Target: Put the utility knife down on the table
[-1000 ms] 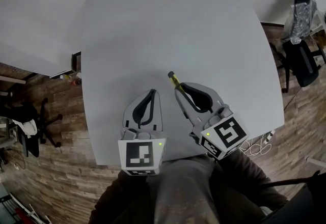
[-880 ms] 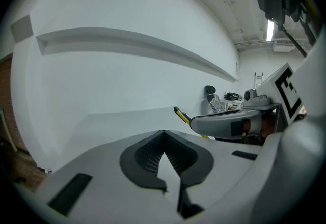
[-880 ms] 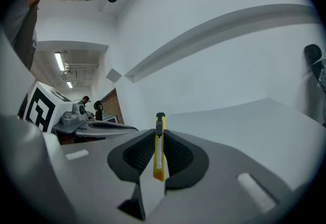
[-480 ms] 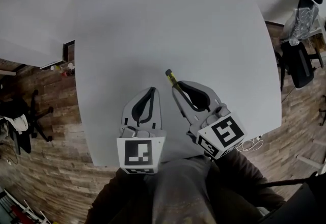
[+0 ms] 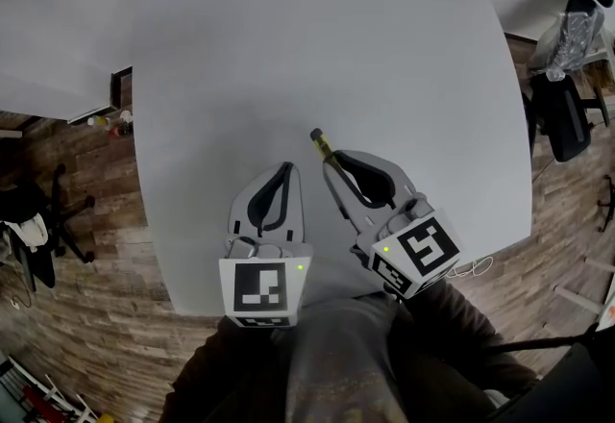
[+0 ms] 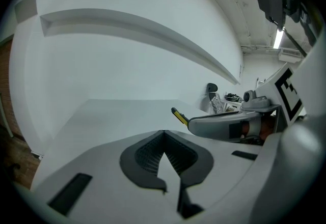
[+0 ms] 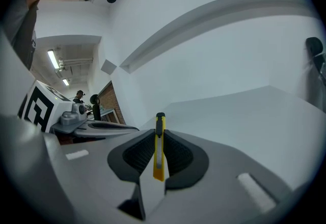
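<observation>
A slim yellow utility knife (image 7: 159, 147) with a dark tip is clamped between the jaws of my right gripper (image 7: 160, 136), pointing forward. In the head view the knife (image 5: 325, 149) sticks out beyond the right gripper (image 5: 338, 167) over the near part of the white table (image 5: 317, 46). My left gripper (image 5: 282, 176) hovers beside it on the left, its jaws closed together with nothing between them. From the left gripper view, that gripper (image 6: 164, 136) is shut, and the knife tip (image 6: 178, 114) shows to the right, held by the other gripper.
The white table (image 6: 117, 116) stretches away in front of both grippers. Office chairs (image 5: 567, 113) stand on the wood floor to the right, another chair (image 5: 43, 219) to the left. A person's legs show at the bottom edge.
Both grippers and the knife keep the same pose; only the head camera has shifted slightly, so the table sits a bit differently in the frame.
</observation>
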A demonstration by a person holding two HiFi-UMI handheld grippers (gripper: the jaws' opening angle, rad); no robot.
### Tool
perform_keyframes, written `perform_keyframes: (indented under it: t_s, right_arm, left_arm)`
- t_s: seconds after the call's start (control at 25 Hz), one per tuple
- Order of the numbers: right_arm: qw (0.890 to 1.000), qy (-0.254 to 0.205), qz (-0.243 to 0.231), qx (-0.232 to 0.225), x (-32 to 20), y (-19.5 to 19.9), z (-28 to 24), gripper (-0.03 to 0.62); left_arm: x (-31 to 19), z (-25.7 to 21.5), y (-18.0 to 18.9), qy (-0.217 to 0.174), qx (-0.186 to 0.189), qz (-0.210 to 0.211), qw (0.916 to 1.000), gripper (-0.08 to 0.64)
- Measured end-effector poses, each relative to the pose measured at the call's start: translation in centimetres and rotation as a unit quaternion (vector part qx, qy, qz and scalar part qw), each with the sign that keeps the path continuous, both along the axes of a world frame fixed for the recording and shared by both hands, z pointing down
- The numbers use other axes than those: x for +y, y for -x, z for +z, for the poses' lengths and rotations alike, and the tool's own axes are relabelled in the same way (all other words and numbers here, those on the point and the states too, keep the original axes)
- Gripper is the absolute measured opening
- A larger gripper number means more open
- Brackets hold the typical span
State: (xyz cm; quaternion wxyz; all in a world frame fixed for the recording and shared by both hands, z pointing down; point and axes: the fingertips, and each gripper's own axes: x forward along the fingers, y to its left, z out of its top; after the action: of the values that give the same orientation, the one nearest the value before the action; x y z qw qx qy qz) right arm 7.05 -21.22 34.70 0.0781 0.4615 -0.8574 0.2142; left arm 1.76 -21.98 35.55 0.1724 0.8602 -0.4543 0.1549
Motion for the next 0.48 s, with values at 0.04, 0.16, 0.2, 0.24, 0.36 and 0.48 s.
perform_keyframes:
  t_s: [0.04, 0.16, 0.2, 0.24, 0.36, 0.48]
  right_arm:
    - [1.000, 0.002, 0.001, 0.000, 0.0, -0.1, 0.1, 0.051]
    - [1.000, 0.006, 0.003, 0.000, -0.1, -0.4, 0.6, 0.051]
    - [1.000, 0.007, 0.003, -0.001, 0.0, -0.5, 0.7, 0.051]
    - [1.000, 0.008, 0.003, -0.001, 0.0, -0.5, 0.9, 0.051]
    - [1.000, 0.012, 0.004, -0.002, 0.1, -0.7, 1.3, 0.051]
    - [1.000, 0.017, 0.005, 0.000, 0.0, -1.0, 1.8, 0.051]
  left_arm:
    - [0.0, 0.1, -0.1, 0.003, 0.000, 0.002, 1.0000, 0.002]
    - [0.1, 0.5, -0.5, 0.010, -0.005, 0.010, 0.9999, 0.002]
    - [0.1, 0.6, -0.6, 0.011, -0.007, 0.013, 0.9998, 0.002]
    - [0.2, 0.7, -0.7, 0.012, -0.007, 0.013, 0.9998, 0.002]
    - [0.3, 1.0, -0.9, 0.015, -0.006, 0.013, 0.9998, 0.003]
    - [0.2, 1.4, -1.1, 0.022, -0.008, 0.014, 0.9996, 0.003]
